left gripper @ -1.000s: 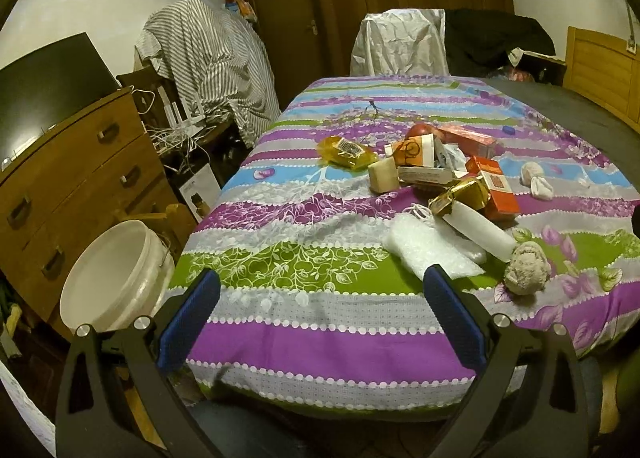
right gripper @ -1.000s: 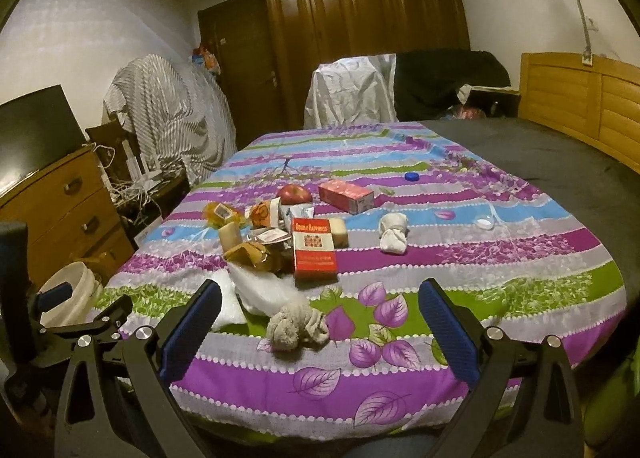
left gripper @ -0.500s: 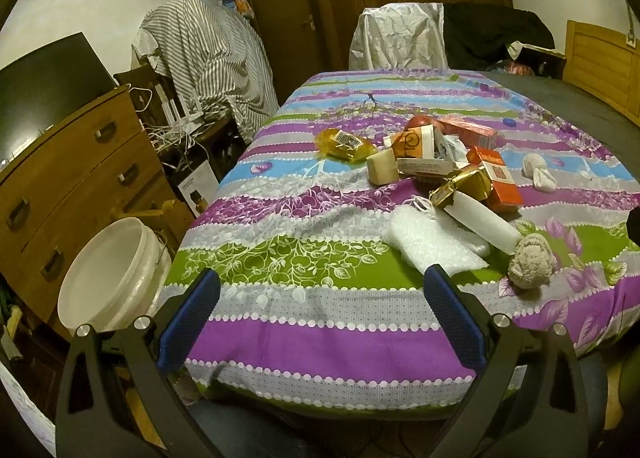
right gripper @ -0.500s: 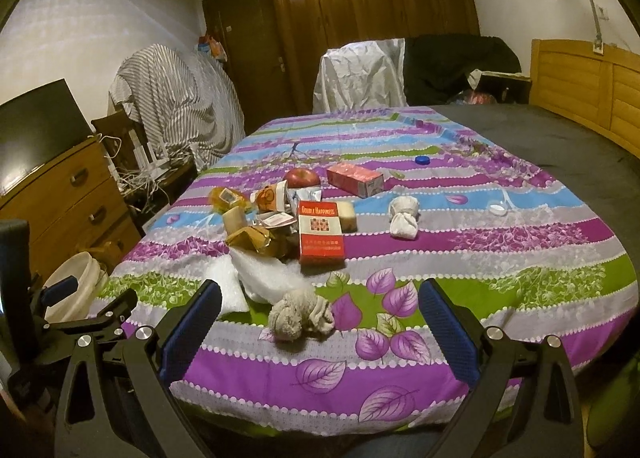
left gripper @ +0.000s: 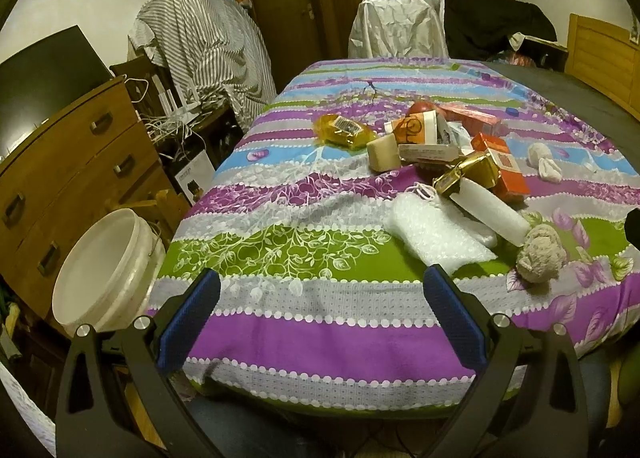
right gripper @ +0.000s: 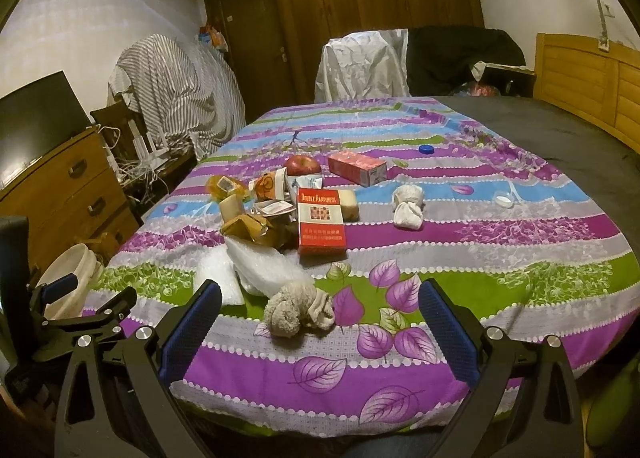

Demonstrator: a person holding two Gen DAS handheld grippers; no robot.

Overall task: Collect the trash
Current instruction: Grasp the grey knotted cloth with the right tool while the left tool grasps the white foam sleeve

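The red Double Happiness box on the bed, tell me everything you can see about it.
The red Double Happiness box is a flat rectangular carton that looks like printed cardboard, lying face up on the striped bedspread. Its red top band carries the name in pale letters above a white middle panel and a red lower band. It appears closed and undamaged. A beige block sits against its far right edge, and crumpled tan packaging lies just to its left. Neither gripper touches it.
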